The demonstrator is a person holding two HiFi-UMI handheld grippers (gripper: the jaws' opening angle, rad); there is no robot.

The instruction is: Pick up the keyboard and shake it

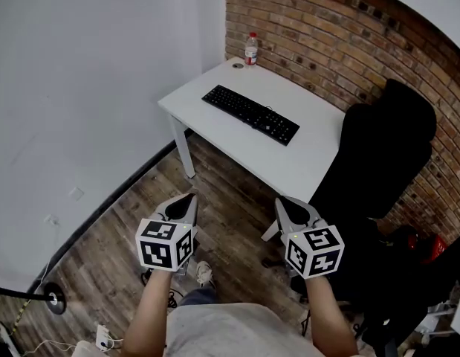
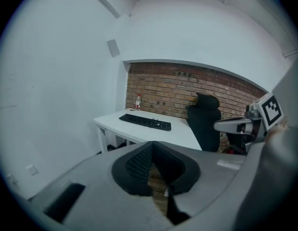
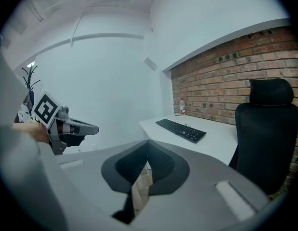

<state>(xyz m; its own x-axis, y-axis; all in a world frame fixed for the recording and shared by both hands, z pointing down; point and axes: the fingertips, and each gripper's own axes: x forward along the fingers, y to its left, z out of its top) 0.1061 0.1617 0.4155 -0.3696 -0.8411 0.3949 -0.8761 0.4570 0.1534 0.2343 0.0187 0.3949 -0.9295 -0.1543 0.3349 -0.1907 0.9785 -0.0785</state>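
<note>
A black keyboard (image 1: 250,114) lies diagonally on the white desk (image 1: 304,166), far ahead of both grippers; it also shows as the keyboard (image 2: 145,121) in the left gripper view and the keyboard (image 3: 181,129) in the right gripper view. My left gripper (image 1: 191,197) hangs over the wooden floor, short of the desk's front edge, jaws shut and empty. My right gripper (image 1: 279,202) is level with it to the right, also shut with nothing held. Each gripper sees the other: the right gripper (image 2: 217,126) and the left gripper (image 3: 97,128).
A black office chair (image 1: 378,155) stands at the desk's right end. A water bottle (image 1: 251,49) sits at the desk's far corner against the brick wall (image 1: 319,43). A white wall (image 1: 88,88) runs along the left. Cables and a plug (image 1: 103,338) lie on the floor.
</note>
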